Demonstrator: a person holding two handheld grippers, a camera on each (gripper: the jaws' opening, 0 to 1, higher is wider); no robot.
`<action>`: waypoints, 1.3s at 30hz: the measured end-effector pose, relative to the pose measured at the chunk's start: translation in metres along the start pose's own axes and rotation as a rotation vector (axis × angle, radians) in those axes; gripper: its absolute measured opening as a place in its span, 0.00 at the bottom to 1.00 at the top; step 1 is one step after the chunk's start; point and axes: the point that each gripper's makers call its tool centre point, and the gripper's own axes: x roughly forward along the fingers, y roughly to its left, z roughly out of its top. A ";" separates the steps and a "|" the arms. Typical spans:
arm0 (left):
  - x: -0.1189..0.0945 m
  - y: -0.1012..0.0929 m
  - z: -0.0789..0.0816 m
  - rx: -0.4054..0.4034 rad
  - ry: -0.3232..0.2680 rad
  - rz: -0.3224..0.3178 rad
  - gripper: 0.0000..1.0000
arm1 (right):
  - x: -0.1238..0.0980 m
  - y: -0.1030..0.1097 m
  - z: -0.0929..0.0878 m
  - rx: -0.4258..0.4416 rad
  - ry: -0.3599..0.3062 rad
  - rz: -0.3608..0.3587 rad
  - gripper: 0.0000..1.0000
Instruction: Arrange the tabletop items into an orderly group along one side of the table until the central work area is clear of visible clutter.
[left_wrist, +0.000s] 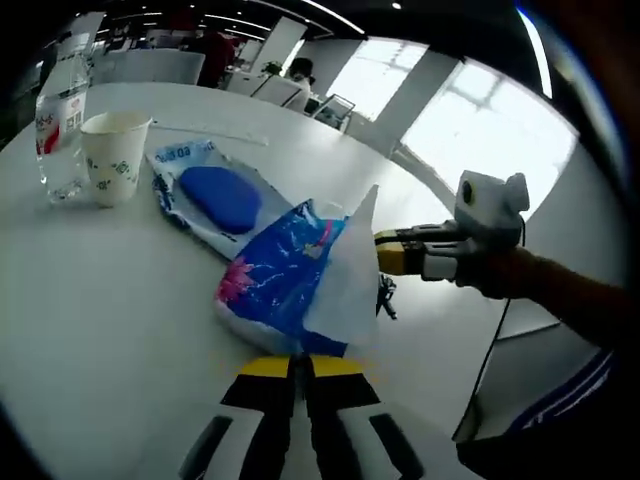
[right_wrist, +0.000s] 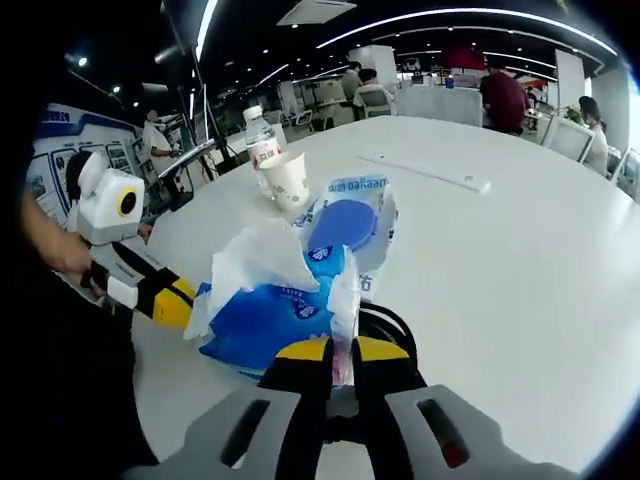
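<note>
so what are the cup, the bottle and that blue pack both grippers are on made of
Cup: looks like paper, matte white with small green print.
Bottle: clear plastic, see-through and glinting, red and white label.
Blue pack: thin glossy plastic film, crinkled and shiny; it looks soft.

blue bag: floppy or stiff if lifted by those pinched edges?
Probably floppy: the blue bag is crumpled film, with loose white edges sticking up. Likely light, since it sags between the left hand-held gripper and right hand-held gripper. It may slip from thin pinches.

Opposed close views, both on the blue tissue pack (left_wrist: 285, 285) (right_wrist: 270, 320).
</note>
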 end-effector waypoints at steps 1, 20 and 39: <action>-0.001 0.001 -0.001 0.003 0.004 0.002 0.00 | 0.000 0.001 -0.001 0.000 0.000 0.002 0.03; -0.010 -0.010 0.015 0.101 -0.009 -0.032 0.00 | -0.022 0.000 0.008 0.104 -0.075 -0.039 0.00; 0.007 -0.031 0.063 0.257 -0.012 -0.112 0.00 | -0.057 -0.035 0.024 0.181 -0.176 -0.168 0.00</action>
